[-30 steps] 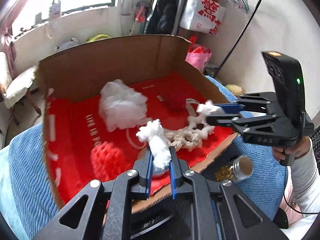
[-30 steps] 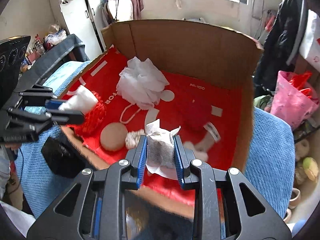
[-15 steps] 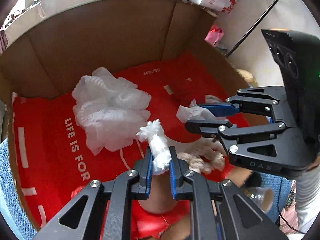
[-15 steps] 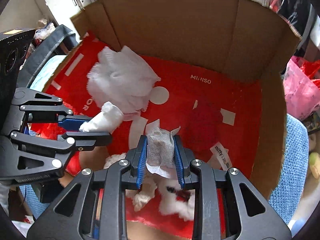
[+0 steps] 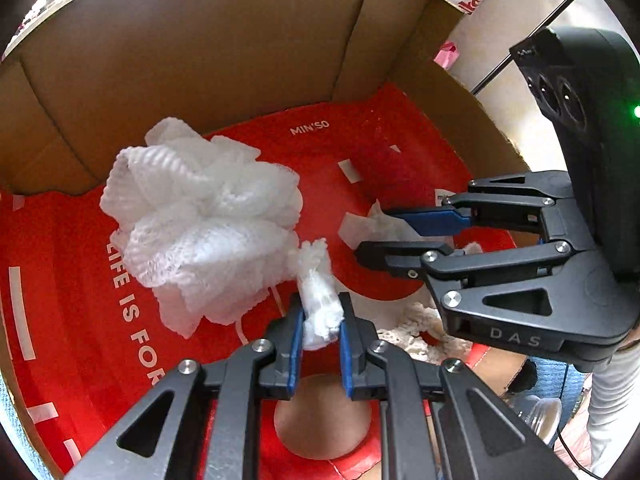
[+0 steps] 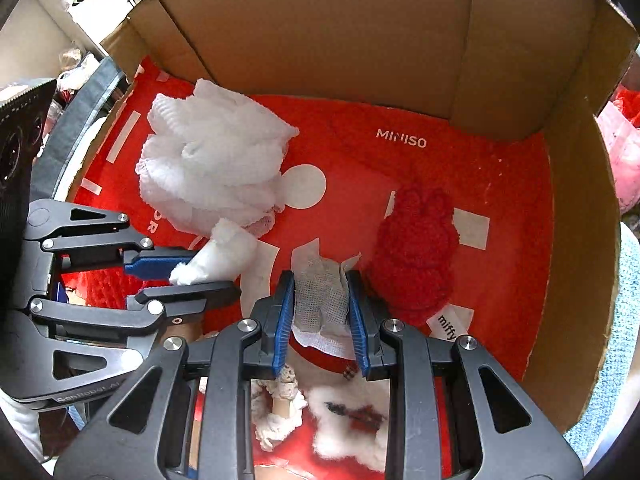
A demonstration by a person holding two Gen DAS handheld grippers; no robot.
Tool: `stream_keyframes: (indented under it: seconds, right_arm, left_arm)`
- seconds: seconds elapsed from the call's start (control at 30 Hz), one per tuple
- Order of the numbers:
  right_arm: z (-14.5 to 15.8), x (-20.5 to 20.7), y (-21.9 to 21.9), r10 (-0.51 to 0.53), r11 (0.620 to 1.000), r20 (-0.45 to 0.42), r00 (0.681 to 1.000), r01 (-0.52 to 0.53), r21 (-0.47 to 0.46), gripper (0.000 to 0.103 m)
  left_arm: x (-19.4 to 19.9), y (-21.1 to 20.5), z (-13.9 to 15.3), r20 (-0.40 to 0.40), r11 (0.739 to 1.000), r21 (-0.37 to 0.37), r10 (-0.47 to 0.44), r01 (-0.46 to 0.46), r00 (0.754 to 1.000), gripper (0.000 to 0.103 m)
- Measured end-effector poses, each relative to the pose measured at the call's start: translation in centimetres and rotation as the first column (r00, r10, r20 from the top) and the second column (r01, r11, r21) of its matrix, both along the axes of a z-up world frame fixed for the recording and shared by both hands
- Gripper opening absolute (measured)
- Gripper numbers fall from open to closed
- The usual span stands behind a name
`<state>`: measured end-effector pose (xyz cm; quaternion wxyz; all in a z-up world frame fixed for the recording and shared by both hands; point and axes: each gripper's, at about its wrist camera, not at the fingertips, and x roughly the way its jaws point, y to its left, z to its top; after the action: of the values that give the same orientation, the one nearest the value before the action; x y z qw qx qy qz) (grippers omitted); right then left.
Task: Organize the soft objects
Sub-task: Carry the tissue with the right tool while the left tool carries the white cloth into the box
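Observation:
My left gripper (image 5: 319, 312) is shut on a rolled white cotton wad (image 5: 318, 300), held over the cardboard box (image 5: 200, 48) lined with a red bag. My right gripper (image 6: 322, 300) is shut on a folded white gauze pad (image 6: 322, 300), also over the box. Each gripper shows in the other view: right gripper (image 5: 370, 232), left gripper (image 6: 188, 264). A white mesh bath pouf (image 5: 200, 224) lies at the left of the box floor, a red plush toy (image 6: 416, 252) at the right.
A tan round sponge (image 5: 320, 420) and a cream braided rope piece (image 5: 412, 336) lie near the box's front edge. White fluffy stuffing (image 6: 344, 432) lies below my right gripper. Tall box walls (image 6: 400, 28) rise behind. Blue cloth (image 6: 608, 380) surrounds the box.
Both grippers have moved forward and down into the box with their loads still held. The box floor now fills both views.

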<state>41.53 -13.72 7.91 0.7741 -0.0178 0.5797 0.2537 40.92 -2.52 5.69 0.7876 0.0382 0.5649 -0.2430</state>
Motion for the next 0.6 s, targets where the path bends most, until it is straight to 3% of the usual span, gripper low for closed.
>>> stream_keyframes:
  seconds: [0.27,0.43,0.5,0.6]
  right_arm:
    - [-0.3,0.0,0.6,0.0,1.0,0.002,1.0,0.0,-0.015,0.025]
    - [-0.1,-0.3,1.3,0.013,0.999,0.01,1.0,-0.013,-0.034,0.025]
    - [0.0,-0.4,1.6,0.019,0.999,0.009,1.0,-0.018,-0.038,0.025]
    - [0.1,-0.6,2.0,0.03,0.998,0.012,0.999,-0.029,-0.047,0.026]
  left_arm:
    - [0.6,-0.9,-0.6,-0.014,1.0,0.009,0.005,-0.005,1.0,0.016]
    - [1.0,-1.3,-0.9,-0.02,1.0,0.01,0.004,-0.003,1.0,0.023]
    - [1.0,-1.4,-1.0,-0.02,1.0,0.015,0.004,-0.004,1.0,0.031]
    - [0.9,-1.7,-1.2,-0.018,1.0,0.018,0.007,-0.007,1.0,0.032]
